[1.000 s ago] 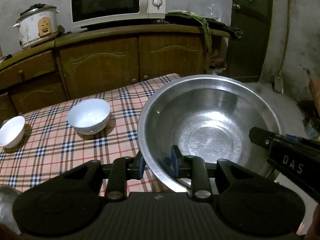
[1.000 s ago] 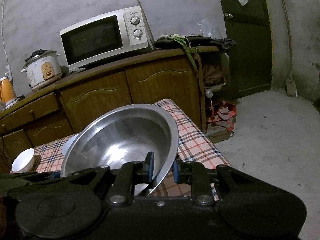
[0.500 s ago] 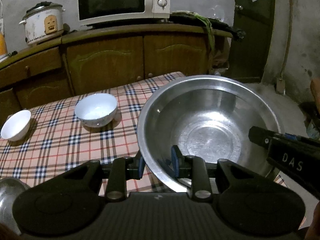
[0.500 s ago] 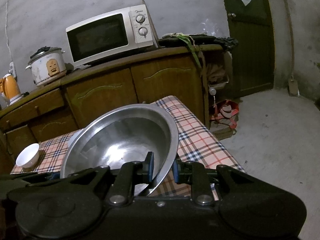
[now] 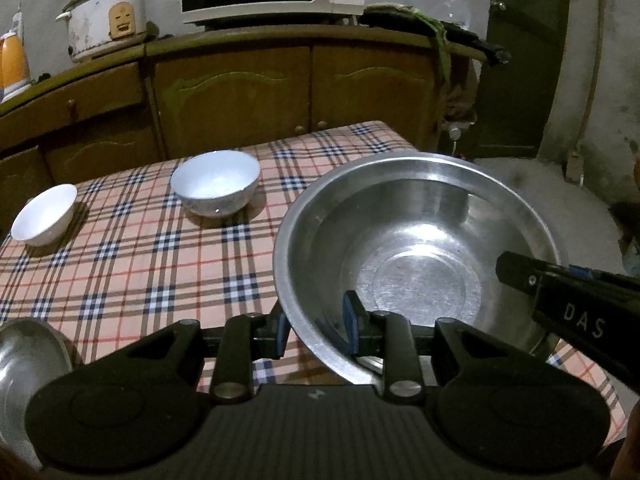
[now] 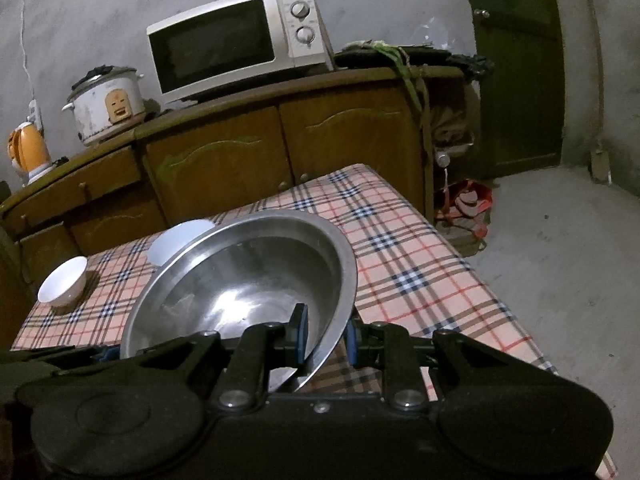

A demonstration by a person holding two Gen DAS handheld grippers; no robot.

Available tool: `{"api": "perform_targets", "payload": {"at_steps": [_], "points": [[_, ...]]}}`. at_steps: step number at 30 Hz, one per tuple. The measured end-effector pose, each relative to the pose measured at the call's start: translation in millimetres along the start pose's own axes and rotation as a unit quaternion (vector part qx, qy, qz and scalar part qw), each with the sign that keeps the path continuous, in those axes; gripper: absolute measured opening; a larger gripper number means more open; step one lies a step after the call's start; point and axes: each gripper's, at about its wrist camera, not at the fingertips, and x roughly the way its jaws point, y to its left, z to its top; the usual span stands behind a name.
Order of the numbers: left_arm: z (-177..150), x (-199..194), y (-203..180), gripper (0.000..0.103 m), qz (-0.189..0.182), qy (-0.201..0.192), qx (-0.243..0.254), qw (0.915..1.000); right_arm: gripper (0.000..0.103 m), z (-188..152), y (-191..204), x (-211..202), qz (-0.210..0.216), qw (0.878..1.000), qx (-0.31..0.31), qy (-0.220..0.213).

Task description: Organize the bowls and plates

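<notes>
A large steel basin (image 5: 420, 264) is held over the right end of the plaid-clothed table (image 5: 140, 272). My left gripper (image 5: 316, 324) is shut on its near rim, one pad inside and one outside. My right gripper (image 6: 326, 334) is shut on the basin's (image 6: 240, 288) right rim in the same way, and its dark body (image 5: 560, 296) shows at the right in the left wrist view. Two white bowls stand on the cloth: a larger one (image 5: 216, 184) in the middle and a smaller one (image 5: 44, 214) at the left. I cannot tell whether the basin touches the cloth.
Another steel bowl (image 5: 28, 360) sits at the near left corner. Behind the table runs a wooden cabinet (image 6: 224, 160) with a microwave (image 6: 236, 40), a rice cooker (image 6: 106, 104) and an orange kettle (image 6: 26, 148). Bare concrete floor (image 6: 560, 260) lies to the right.
Both grippers have carried the basin forward and lower over the table. The white bowls and the cloth look closer, and the steel bowl at the near left has come into view.
</notes>
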Motion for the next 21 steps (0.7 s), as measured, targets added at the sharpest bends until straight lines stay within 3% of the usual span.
{"api": "perform_targets", "payload": {"at_steps": [21], "points": [[-21.7,19.0,21.1,0.028,0.020,0.044,-0.021,0.9986,0.025,-27.0,17.0,27.0,0.013,0.999,-0.016,0.050]]}}
